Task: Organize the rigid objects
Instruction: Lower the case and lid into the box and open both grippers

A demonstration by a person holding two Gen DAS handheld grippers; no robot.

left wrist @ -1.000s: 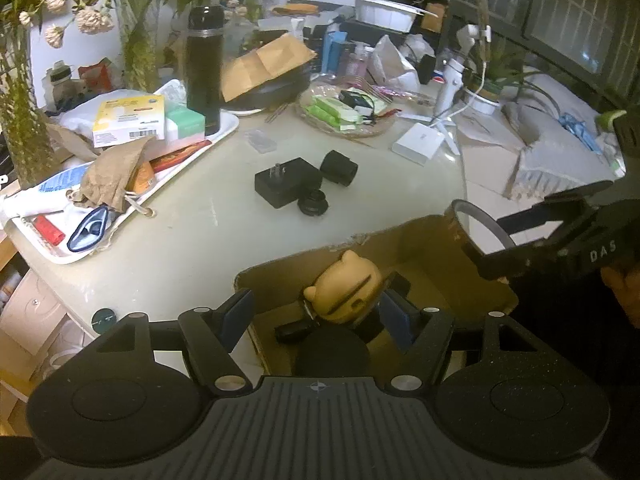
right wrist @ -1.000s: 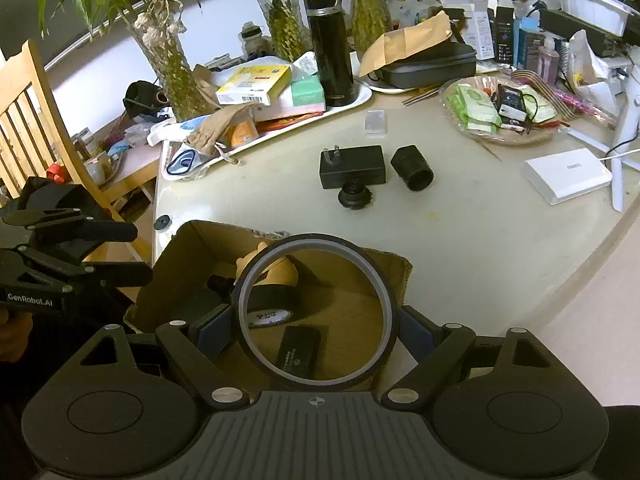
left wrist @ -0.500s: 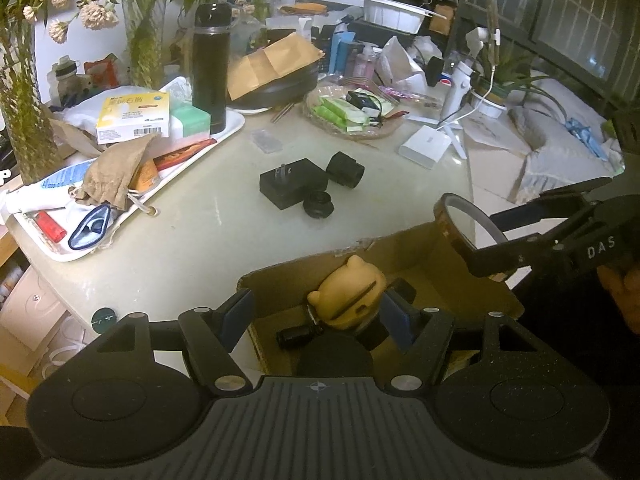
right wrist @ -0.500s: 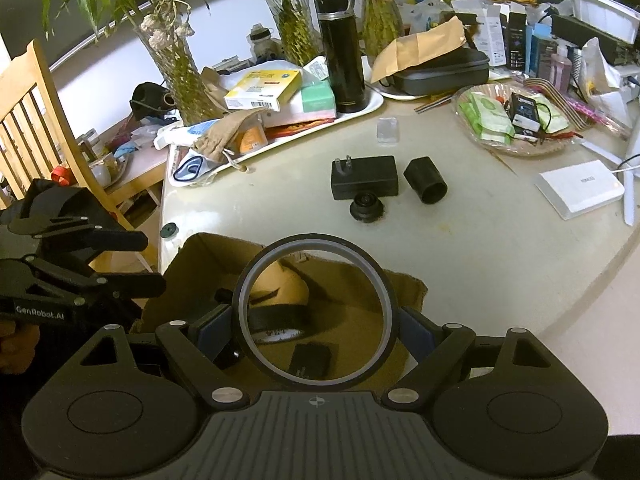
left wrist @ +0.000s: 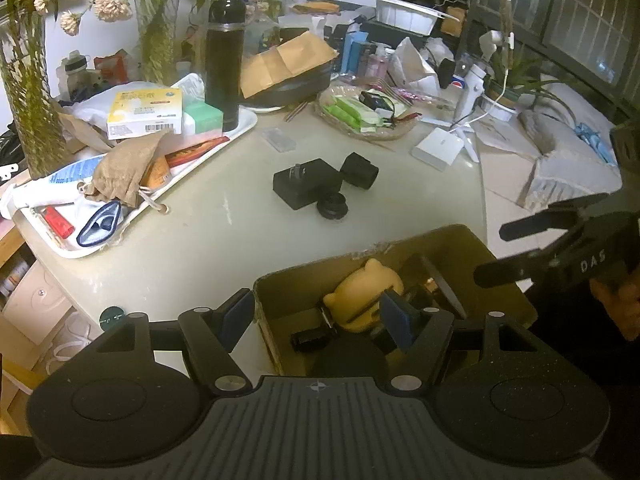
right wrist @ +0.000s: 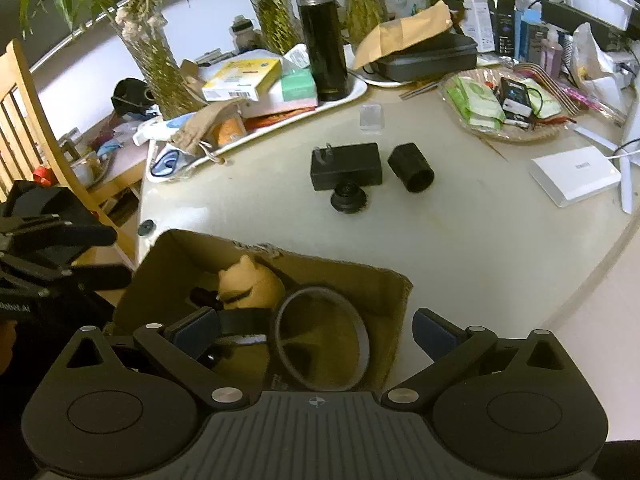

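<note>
A cardboard box (left wrist: 360,258) (right wrist: 340,265) sits at the table's near edge and holds a yellow bear figure (left wrist: 360,296) (right wrist: 250,284) and small black items. A dark ring (right wrist: 320,340) (left wrist: 444,288) leans inside it, free of any pad. My right gripper (right wrist: 314,332) (left wrist: 492,256) hovers over the box with its jaws opening wide, the ring below and between them. My left gripper (left wrist: 316,318) (right wrist: 120,256) is half open astride the box's left wall, gripping nothing. On the table lie a black power adapter (left wrist: 308,188) (right wrist: 346,166), a black cylinder (left wrist: 360,171) (right wrist: 412,168) and a small lens (left wrist: 332,208) (right wrist: 350,198).
A white tray (left wrist: 244,132) with cartons, a pouch and a black flask (left wrist: 224,64) stands at the back left beside plant vases. A basket of packets (left wrist: 364,116) and a white box (left wrist: 438,148) are at the back right. A wooden chair (right wrist: 24,128) stands left of the table.
The right gripper's jaws spread apart and let go of the ring, which dropped into the box. The left gripper kept still.
</note>
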